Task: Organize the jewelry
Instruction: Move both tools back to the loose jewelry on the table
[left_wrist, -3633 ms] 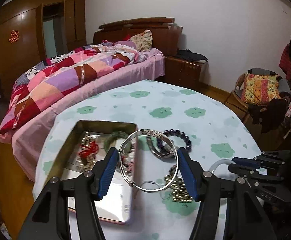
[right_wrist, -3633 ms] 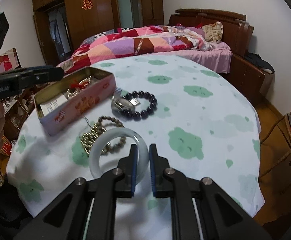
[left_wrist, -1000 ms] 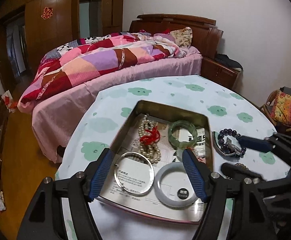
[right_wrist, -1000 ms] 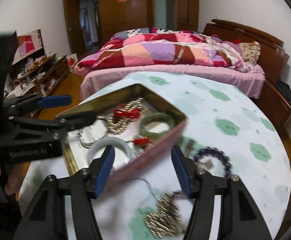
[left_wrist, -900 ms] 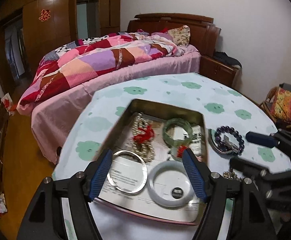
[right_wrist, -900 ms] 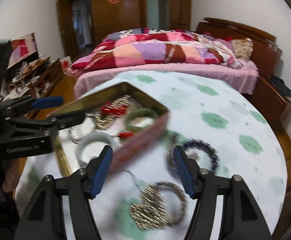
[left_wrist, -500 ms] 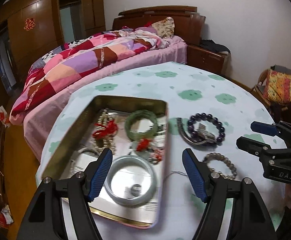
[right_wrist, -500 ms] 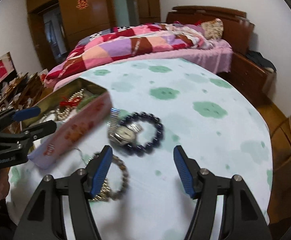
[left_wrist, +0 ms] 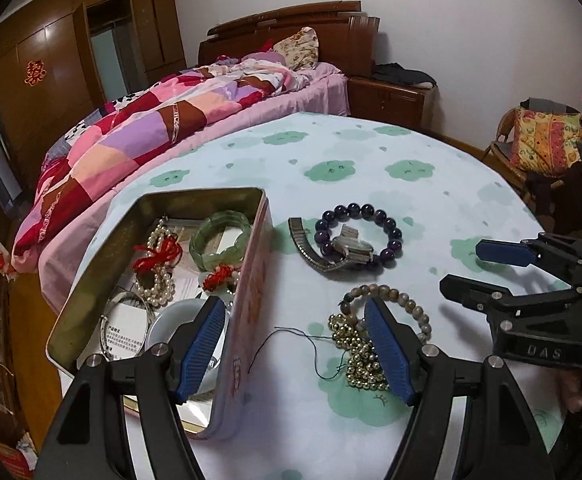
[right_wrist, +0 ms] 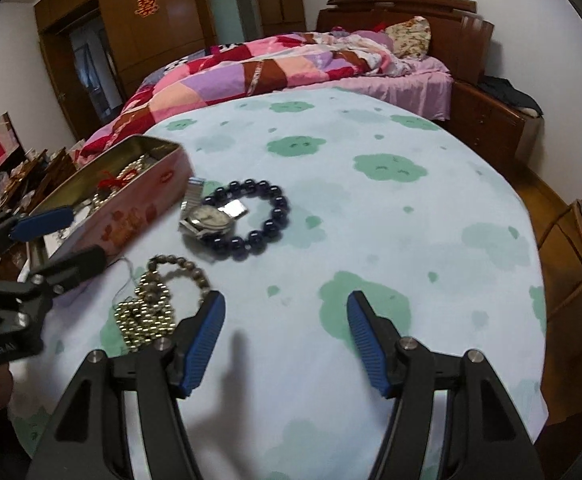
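Note:
A pink tin box [left_wrist: 251, 292] stands on the table's left and holds a green bangle [left_wrist: 221, 236], a pearl string [left_wrist: 156, 276], a silver bangle [left_wrist: 125, 320] and a white bangle [left_wrist: 163, 320]. On the cloth lie a dark bead bracelet [left_wrist: 387, 226] around a wristwatch [left_wrist: 351, 248], a brown bead bracelet [left_wrist: 403, 300] and a gold bead chain [left_wrist: 357, 356]. My left gripper [left_wrist: 295, 340] is open and empty, straddling the tin's right wall. My right gripper [right_wrist: 285, 336] is open and empty over bare cloth, right of the gold chain [right_wrist: 147, 316]; it also shows in the left wrist view [left_wrist: 491, 268].
The round table [right_wrist: 411, 240] has a white cloth with green clouds. A bed [left_wrist: 163, 120] with a patchwork quilt stands behind it. A chair with a yellow cushion [left_wrist: 543, 140] is at the right. A thin dark thread [left_wrist: 291, 344] lies by the tin.
Both bangles went from my grippers into the tin. Both grippers are now open and have swung right, away from the tin toward the loose bracelets.

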`<state>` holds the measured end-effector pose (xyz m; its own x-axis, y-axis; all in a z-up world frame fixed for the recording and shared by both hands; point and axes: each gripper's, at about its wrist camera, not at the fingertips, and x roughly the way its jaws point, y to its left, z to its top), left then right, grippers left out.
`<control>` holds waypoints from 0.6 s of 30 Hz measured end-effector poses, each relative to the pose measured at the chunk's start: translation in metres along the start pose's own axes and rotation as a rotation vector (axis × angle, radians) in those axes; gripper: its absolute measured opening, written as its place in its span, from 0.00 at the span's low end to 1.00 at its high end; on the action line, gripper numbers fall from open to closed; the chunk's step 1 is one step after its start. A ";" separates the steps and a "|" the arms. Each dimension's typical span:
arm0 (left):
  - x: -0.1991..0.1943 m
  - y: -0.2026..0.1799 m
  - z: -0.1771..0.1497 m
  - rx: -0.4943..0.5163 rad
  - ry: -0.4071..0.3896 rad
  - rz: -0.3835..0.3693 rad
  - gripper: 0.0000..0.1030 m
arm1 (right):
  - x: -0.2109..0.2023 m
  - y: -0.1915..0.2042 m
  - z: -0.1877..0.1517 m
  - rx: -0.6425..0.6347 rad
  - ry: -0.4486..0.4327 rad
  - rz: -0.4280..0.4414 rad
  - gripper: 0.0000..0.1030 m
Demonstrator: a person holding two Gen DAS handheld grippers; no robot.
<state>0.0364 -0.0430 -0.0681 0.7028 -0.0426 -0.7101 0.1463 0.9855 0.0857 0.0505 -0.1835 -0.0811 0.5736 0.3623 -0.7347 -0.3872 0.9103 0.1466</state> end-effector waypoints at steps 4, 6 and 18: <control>0.001 0.008 0.000 -0.026 -0.002 0.017 0.70 | 0.006 0.017 0.001 -0.049 0.018 0.024 0.52; 0.002 0.012 -0.001 -0.042 0.002 0.015 0.70 | 0.012 0.026 0.003 -0.082 0.033 0.019 0.52; -0.002 0.006 -0.005 -0.027 -0.007 -0.020 0.70 | 0.015 0.026 -0.005 -0.146 0.059 -0.074 0.10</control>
<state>0.0324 -0.0363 -0.0695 0.7048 -0.0631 -0.7066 0.1412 0.9886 0.0525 0.0459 -0.1550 -0.0916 0.5627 0.2789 -0.7782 -0.4485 0.8938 -0.0041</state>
